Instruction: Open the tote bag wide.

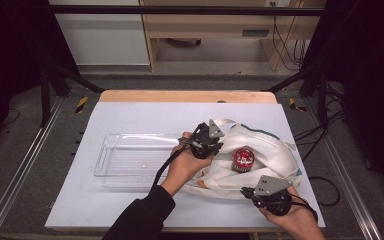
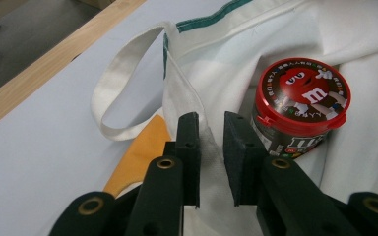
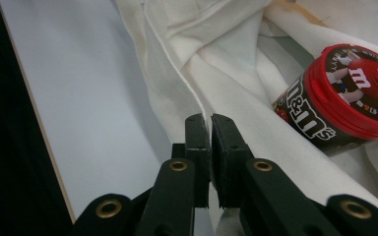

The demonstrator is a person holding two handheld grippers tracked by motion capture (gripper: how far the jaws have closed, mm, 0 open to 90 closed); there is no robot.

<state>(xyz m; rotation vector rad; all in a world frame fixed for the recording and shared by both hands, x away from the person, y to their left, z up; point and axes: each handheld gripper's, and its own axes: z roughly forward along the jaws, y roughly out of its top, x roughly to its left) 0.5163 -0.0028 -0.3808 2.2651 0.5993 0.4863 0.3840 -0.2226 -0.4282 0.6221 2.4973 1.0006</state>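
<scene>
One cream cloth tote bag (image 1: 260, 155), lying crumpled and open, long axis running from the left gripper toward the right gripper, mouth with green-edged hem turned toward the far side. One looped handle (image 2: 123, 83) lying flat just left of the left fingers in the left gripper view. One round candy tub (image 1: 242, 159) with red lid nested in the folds, tilted, lid facing up and toward the near side; just right of the left fingers in the left gripper view, up and to the right of the right fingers in the right gripper view. An orange patch (image 2: 140, 147) under the cloth, beside the left fingers. Two grippers, one per hand: left gripper (image 2: 211, 147) with a fold of the bag's cloth between the fingers, pads pressing on it, a narrow gap remaining; right gripper (image 3: 210, 142) clamped on the bag's near edge, fingers nearly together, with the seam running up from between the tips. One clear plastic tray (image 1: 125, 160), beyond the left hand, well apart from the right gripper. All resting on one white sheet (image 1: 130, 120) over a table with a wooden edge (image 1: 187, 96) at the far side. Around it, a dark metal frame, grey floor, pale cabinets and loose cables behind.
</scene>
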